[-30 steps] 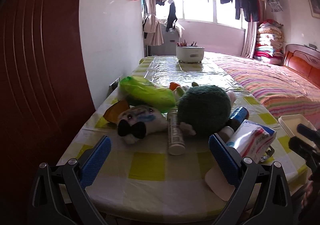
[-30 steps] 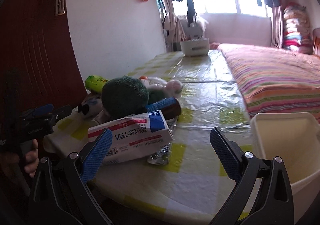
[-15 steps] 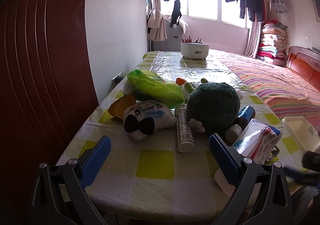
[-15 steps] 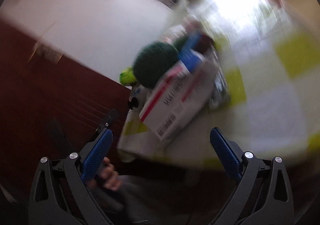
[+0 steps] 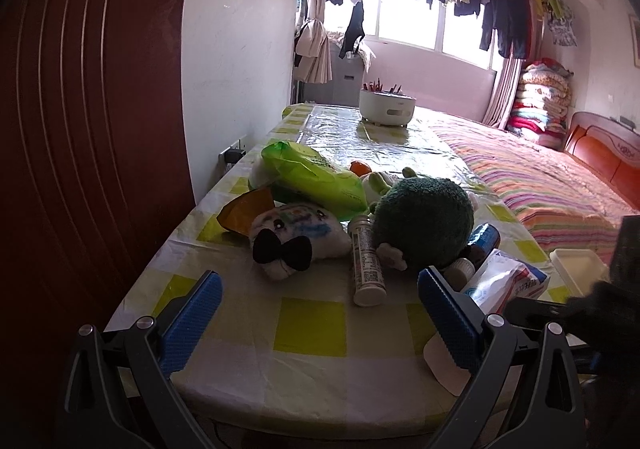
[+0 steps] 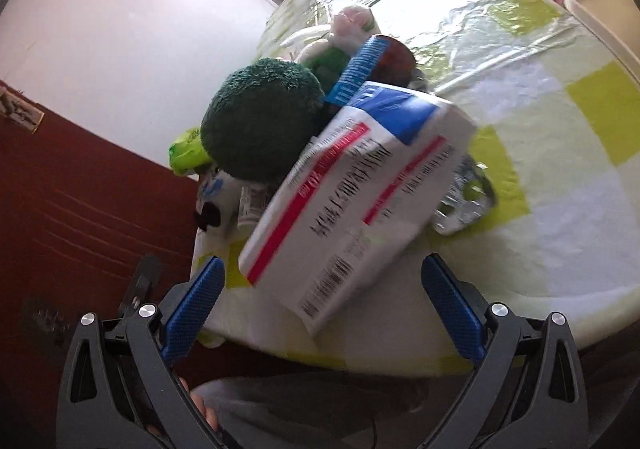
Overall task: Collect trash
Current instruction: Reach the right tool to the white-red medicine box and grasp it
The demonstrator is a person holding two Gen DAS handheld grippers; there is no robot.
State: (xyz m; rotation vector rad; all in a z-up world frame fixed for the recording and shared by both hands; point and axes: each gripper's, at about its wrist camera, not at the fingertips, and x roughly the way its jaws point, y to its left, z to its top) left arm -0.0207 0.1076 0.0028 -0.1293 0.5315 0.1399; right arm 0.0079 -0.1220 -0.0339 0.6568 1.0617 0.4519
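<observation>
Both grippers spread; right view now tilted, nearer the white packet

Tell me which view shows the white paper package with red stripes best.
The right wrist view: the white package fills its centre, with stripes, print and barcode readable, slightly blurred. The left wrist view shows only one end, partly hidden behind the left gripper's finger.

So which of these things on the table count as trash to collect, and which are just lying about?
Likely trash:
- white paper packet with red and blue print
- crumpled silver foil pack
- white printed tube
- green plastic bag
- cream plastic bin, for collecting

Just lying about:
- round dark green plush toy
- white plush toy with black bow
- white pot of pencils
</observation>
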